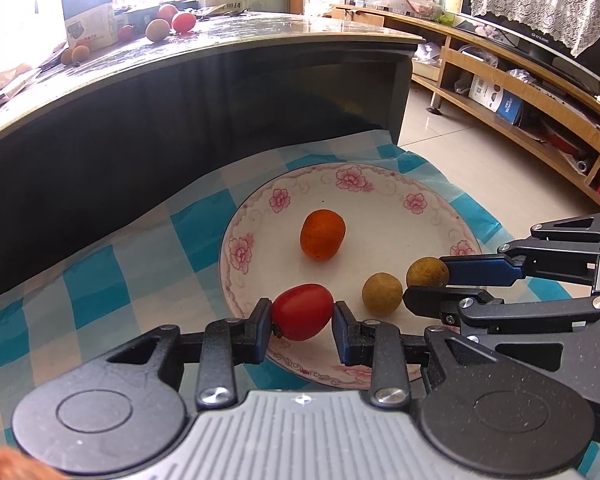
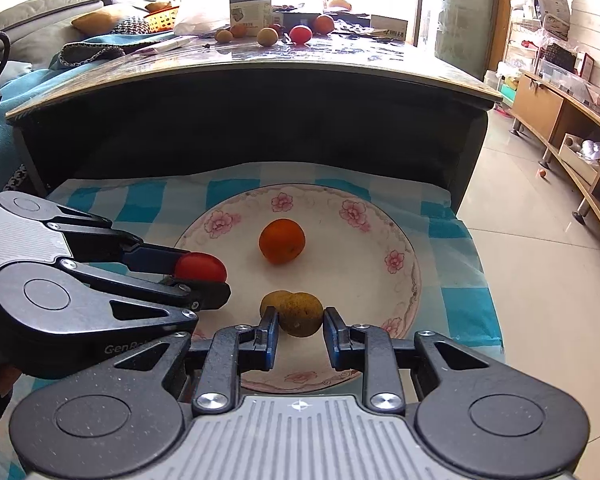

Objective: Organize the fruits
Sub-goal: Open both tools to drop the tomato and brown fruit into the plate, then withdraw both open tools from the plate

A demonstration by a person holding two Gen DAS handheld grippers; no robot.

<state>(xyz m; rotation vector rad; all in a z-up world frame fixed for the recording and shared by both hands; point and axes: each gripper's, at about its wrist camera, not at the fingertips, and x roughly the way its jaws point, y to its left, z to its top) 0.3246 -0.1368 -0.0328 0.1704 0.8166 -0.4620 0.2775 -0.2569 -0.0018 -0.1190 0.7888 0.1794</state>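
A white plate (image 1: 428, 208) (image 2: 396, 236) with pink flowers lies on a blue-and-white checked cloth (image 1: 100, 280). An orange fruit (image 1: 322, 234) (image 2: 281, 241) rests in its middle. My left gripper (image 1: 302, 320) (image 2: 202, 276) is shut on a red tomato (image 1: 300, 306) (image 2: 201, 266) over the plate's near left rim. My right gripper (image 2: 300, 319) (image 1: 423, 279) is shut on a yellow-brown round fruit (image 2: 302, 310) (image 1: 428, 270) over the plate's near part. A second yellow-brown fruit (image 1: 382, 294) (image 2: 269, 299) lies on the plate right beside the held one.
Behind the cloth rises the dark side of a table (image 2: 260, 120). Its top (image 1: 260, 36) carries several more fruits (image 2: 300, 34) and a box (image 2: 250, 6). A low wooden shelf unit (image 1: 520, 96) runs along the right, with tiled floor (image 2: 540, 280) in between.
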